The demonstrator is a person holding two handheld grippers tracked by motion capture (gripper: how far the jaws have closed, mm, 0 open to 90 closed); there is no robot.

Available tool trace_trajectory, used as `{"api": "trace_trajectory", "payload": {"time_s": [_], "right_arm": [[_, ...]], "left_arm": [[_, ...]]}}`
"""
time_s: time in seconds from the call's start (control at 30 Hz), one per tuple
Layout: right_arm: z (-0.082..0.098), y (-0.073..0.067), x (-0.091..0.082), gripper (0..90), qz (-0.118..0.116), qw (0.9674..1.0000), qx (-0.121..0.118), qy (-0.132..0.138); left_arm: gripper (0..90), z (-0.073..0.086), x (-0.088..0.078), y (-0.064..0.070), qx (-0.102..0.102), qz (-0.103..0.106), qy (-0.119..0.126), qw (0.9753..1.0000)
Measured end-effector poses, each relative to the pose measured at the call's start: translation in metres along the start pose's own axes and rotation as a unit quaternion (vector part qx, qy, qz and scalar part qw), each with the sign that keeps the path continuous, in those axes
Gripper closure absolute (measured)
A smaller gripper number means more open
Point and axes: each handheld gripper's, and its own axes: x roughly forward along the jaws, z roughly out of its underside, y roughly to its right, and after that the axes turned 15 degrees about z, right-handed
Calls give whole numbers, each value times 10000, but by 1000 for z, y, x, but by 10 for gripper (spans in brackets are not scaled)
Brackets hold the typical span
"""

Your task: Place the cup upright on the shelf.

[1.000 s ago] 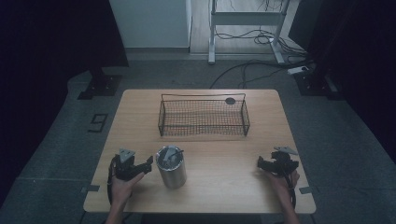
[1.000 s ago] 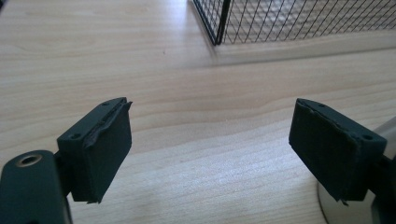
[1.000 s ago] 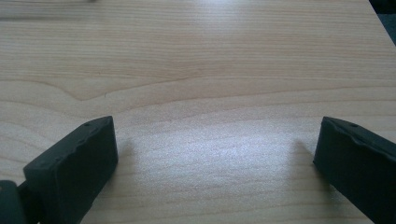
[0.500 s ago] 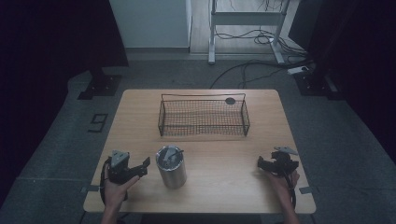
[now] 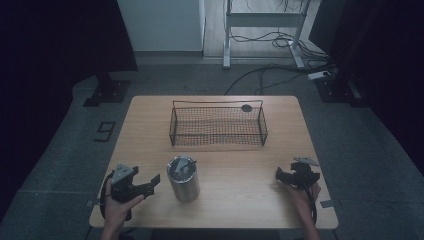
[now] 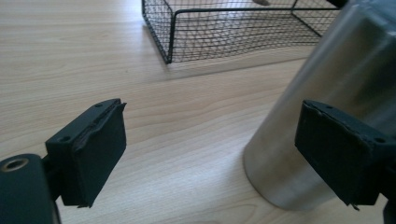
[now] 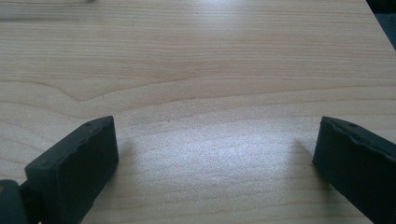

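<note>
A steel cup (image 5: 183,184) stands upright at the front middle of the wooden table (image 5: 240,165), with a thin metal piece (image 5: 185,165) leaning inside it. My left gripper (image 5: 154,182) hovers just left of the cup, a small gap apart from it. In the left gripper view its jaws have just been opening and stand open (image 6: 210,149). Nothing is between them, and the cup (image 6: 327,93) rises beyond the right jaw. My right gripper (image 5: 278,175) is near the table's front right, open (image 7: 215,158) over bare wood.
A black wire basket (image 5: 217,127) sits across the middle back of the table, also ahead in the left gripper view (image 6: 224,32). A small dark round thing (image 5: 246,107) lies at its back right corner. Cables and a desk frame (image 5: 265,20) are on the floor behind.
My left gripper has drawn back leftward from the cup's side and risen a little. The cup stays upright where it was. The right gripper has not moved.
</note>
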Motion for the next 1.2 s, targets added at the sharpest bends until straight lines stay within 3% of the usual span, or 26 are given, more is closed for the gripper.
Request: {"api": "trace_trajectory", "payload": {"time_s": [0.37, 0.6, 1.2], "right_arm": [[0, 0, 0, 0, 3, 10000, 2, 2], [0, 0, 0, 1, 9, 10000, 15, 1], [0, 0, 0, 2, 12, 10000, 17, 0]], "left_arm": [[60, -3, 0, 16, 361, 634, -115, 9973], [52, -3, 5, 26, 547, 858, -254, 9945], [69, -3, 22, 44, 603, 1223, -275, 9903]]}}
